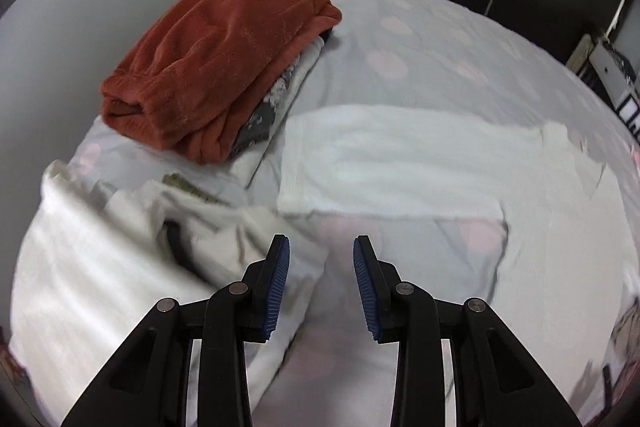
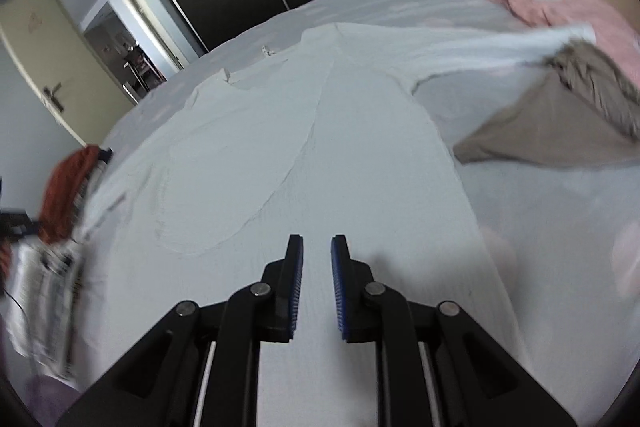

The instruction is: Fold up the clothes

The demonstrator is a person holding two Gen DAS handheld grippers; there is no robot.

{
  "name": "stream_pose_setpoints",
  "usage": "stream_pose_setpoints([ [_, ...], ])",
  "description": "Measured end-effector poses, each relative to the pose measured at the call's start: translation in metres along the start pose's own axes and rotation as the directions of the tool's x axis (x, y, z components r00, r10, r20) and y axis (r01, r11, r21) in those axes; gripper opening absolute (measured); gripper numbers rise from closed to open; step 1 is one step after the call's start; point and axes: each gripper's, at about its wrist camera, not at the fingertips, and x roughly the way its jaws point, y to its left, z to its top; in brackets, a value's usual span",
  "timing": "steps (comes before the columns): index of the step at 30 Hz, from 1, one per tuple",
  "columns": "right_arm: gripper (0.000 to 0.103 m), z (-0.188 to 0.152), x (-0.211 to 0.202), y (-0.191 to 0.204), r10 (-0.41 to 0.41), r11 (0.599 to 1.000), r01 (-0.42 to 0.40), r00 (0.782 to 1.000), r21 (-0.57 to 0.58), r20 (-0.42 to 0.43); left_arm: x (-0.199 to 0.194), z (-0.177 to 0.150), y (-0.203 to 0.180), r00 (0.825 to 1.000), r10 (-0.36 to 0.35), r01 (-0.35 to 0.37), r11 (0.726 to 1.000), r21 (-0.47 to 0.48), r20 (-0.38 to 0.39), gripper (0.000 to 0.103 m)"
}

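My left gripper hung with its jaws wide apart and empty over the bed; my right gripper had its jaws narrowly parted, holding nothing. The white garment lay spread flat just ahead of and under my right fingers, one sleeve trailing off to the far right. A finished pile topped by a rust fleece sat ahead-left of my left gripper. I judged the fold hardly begun — next I would need to pinch an edge on each side and carry it across.
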Motion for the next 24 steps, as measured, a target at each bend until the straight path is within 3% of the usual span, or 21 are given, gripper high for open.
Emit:
stream_pose_setpoints([
  [4, 0.014, 0.002, 0.010, 0.004, 0.006, 1.000, -0.005, 1.000, -0.028, 0.019, 0.068, 0.029, 0.013, 1.000, 0.000, 0.000, 0.999, -0.039, -0.003, 0.035],
  [9, 0.014, 0.002, 0.018, 0.008, 0.010, 0.999, -0.009, 1.000, -0.046, 0.011, 0.113, 0.046, 0.018, 0.998, -0.009, 0.002, 0.994, -0.105, -0.058, 0.035],
  [14, 0.014, 0.005, 0.039, 0.014, 0.009, 0.997, -0.010, 1.000, -0.073, -0.018, 0.158, 0.056, 0.017, 0.985, 0.121, -0.133, 0.986, -0.098, -0.122, 0.035],
  [16, 0.014, 0.007, 0.044, 0.015, 0.016, 0.997, -0.018, 1.000, -0.078, -0.025, 0.169, 0.058, 0.021, 0.977, 0.156, -0.173, 0.978, -0.113, -0.145, 0.035],
  [21, 0.014, 0.007, 0.054, 0.016, 0.023, 0.995, -0.027, 0.999, -0.092, -0.047, 0.183, 0.054, 0.027, 0.980, 0.131, -0.155, 0.975, -0.162, -0.150, 0.035],
  [24, 0.014, 0.006, 0.057, 0.015, 0.016, 0.995, -0.021, 0.998, -0.093, -0.058, 0.181, 0.051, 0.023, 0.983, 0.125, -0.148, 0.975, -0.167, -0.138, 0.024],
])
